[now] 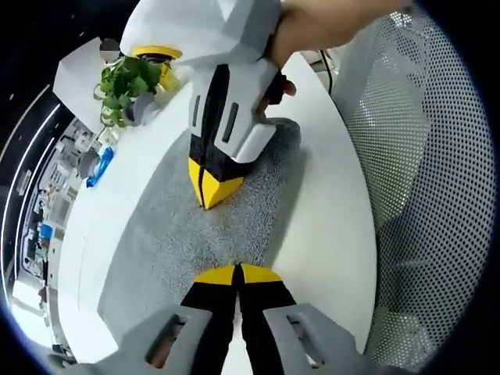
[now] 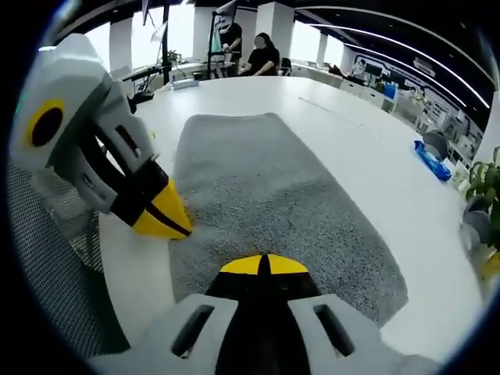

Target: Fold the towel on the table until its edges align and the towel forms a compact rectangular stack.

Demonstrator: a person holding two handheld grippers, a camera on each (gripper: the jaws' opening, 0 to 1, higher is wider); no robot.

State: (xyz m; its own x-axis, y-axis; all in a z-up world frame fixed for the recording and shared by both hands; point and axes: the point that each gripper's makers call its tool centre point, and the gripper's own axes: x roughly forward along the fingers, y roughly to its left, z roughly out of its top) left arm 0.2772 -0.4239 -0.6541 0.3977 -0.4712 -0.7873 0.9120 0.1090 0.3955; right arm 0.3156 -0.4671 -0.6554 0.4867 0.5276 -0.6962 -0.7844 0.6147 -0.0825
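Towel (image 2: 273, 203): grey, flat on the white table (image 2: 367, 141), long axis running away from both tools. Left gripper (image 1: 237, 273) and right gripper (image 2: 264, 264): jaws closed together, tips pressing the near end, seemingly pinching no cloth; both equally near.

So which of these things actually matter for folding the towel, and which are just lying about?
Part of the job:
- grey towel
- left hand-held gripper, jaws closed
- right hand-held gripper, jaws closed
- white table

Just lying about:
- potted plant
- blue object
- mesh chair
- people in the background
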